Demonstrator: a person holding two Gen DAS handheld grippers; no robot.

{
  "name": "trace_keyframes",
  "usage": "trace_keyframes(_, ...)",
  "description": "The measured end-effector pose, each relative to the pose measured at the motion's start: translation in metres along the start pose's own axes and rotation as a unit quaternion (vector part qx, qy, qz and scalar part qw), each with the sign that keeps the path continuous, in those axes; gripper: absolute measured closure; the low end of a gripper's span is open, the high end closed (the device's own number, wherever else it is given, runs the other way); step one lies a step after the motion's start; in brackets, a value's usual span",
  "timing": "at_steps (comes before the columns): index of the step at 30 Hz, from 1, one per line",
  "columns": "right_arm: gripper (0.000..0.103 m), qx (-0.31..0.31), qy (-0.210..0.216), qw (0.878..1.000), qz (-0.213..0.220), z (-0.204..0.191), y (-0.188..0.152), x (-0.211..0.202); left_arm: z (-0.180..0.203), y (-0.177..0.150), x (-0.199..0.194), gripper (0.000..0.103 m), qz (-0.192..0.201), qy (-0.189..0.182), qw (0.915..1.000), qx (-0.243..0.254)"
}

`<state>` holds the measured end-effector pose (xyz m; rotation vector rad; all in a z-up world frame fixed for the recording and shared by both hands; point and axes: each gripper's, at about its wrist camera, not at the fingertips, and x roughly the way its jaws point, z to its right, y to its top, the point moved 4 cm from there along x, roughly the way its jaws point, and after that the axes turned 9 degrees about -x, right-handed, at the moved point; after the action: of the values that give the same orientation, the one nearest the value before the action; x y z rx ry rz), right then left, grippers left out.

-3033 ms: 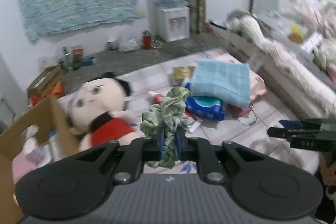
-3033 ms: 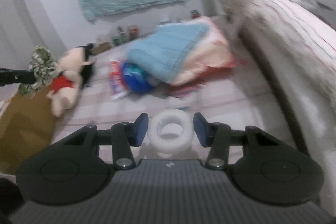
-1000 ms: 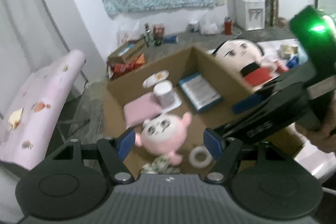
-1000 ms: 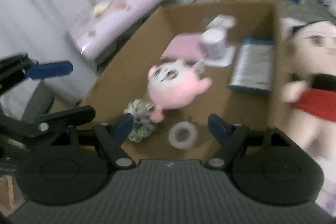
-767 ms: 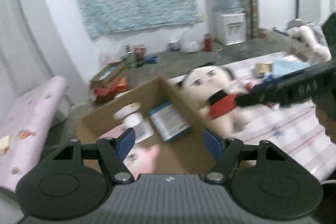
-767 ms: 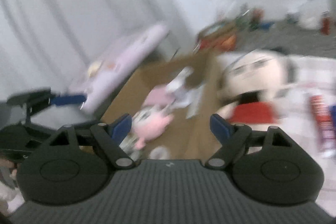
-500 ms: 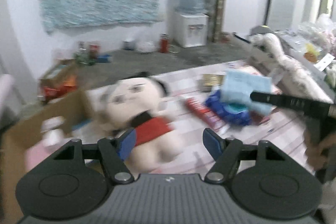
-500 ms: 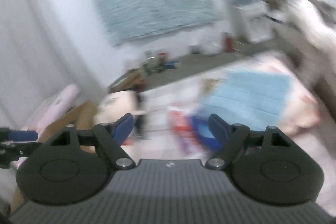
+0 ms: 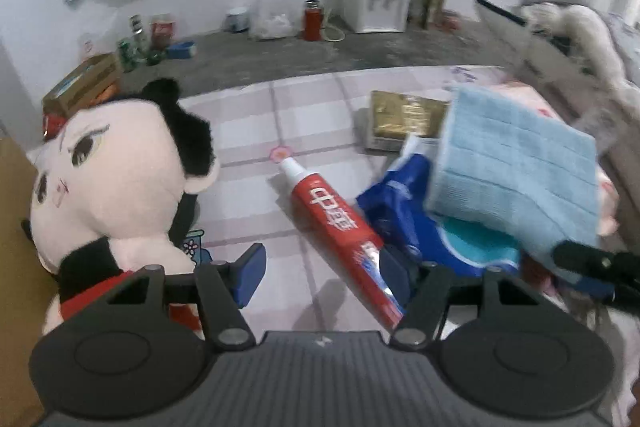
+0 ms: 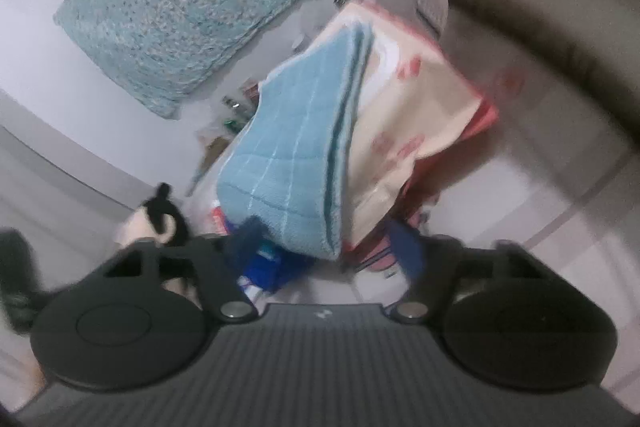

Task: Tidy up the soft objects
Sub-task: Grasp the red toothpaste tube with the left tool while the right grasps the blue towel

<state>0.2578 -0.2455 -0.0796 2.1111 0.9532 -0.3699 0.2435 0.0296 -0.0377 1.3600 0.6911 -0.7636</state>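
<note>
Two blue-padded fingers of the left gripper (image 9: 322,273) stand wide apart with nothing between them, hovering low over a checked pink-and-white sheet (image 9: 316,115) in the left wrist view. A plush doll (image 9: 116,179) with a pale face, black hair and a red top lies at the left, its body just beside the left finger. A red toothpaste tube (image 9: 340,223) lies diagonally at centre, its lower end passing close by the right finger. To its right sits a blue packet (image 9: 404,215), and on top of that a folded light-blue towel (image 9: 516,167). A gold box (image 9: 408,117) lies behind the packet. Cardboard (image 9: 16,267) shows at the left edge. The right gripper's (image 9: 600,271) dark arm enters from the right edge, just below the towel; its tips are hard to make out from here.

From the right wrist view, blurred by motion, the right gripper (image 10: 326,247) is spread wide, its fingers flanking the near corner of the towel (image 10: 292,135) without clearly touching it. The towel rests on a cream-and-red folded cloth (image 10: 416,103). The blue packet (image 10: 272,267) peeks out beneath, and the doll's (image 10: 156,219) black hair shows at the left.
</note>
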Motion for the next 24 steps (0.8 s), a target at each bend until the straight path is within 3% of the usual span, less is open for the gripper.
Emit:
trace_keyframes(2,0.051,0.042,0.028,0.999,-0.002,0.009,-0.003,0.006,-0.002,-0.001,0.009,0.038,-0.002,-0.007,0.9998,-0.019)
trace_keyframes(4,0.052,0.043,0.025,0.999,0.0,0.008,-0.004,0.01,-0.002,0.0,0.012,0.037,-0.007,-0.017,0.9992,-0.036)
trace_keyframes(6,0.06,0.042,0.021,0.999,0.0,0.008,-0.007,0.015,0.0,0.001,0.016,0.036,-0.008,-0.021,0.9984,-0.051)
trace_keyframes(7,0.07,0.044,0.015,0.999,0.002,0.008,-0.009,0.016,0.002,0.002,0.019,0.038,-0.009,-0.021,0.9983,-0.053)
trace_keyframes(10,0.079,0.058,0.015,0.998,0.002,0.014,-0.016,0.019,0.009,0.002,0.029,0.039,-0.013,0.007,0.999,-0.043)
trace_keyframes(12,0.082,0.054,0.008,0.999,0.002,0.016,-0.019,0.018,0.011,0.003,0.035,0.046,-0.012,0.013,0.9989,-0.044)
trace_keyframes(15,0.096,0.046,0.0,0.999,-0.008,0.014,-0.022,0.016,0.01,0.005,0.04,0.065,-0.018,0.026,0.9979,-0.056)
trace_keyframes(16,0.098,0.047,0.002,0.999,-0.01,0.013,-0.021,0.013,0.01,0.004,0.04,0.069,-0.016,0.032,0.998,-0.052)
trace_keyframes(24,0.098,0.038,0.014,0.999,-0.022,0.009,-0.037,-0.015,0.008,-0.019,0.021,0.069,-0.027,0.047,0.9984,0.013)
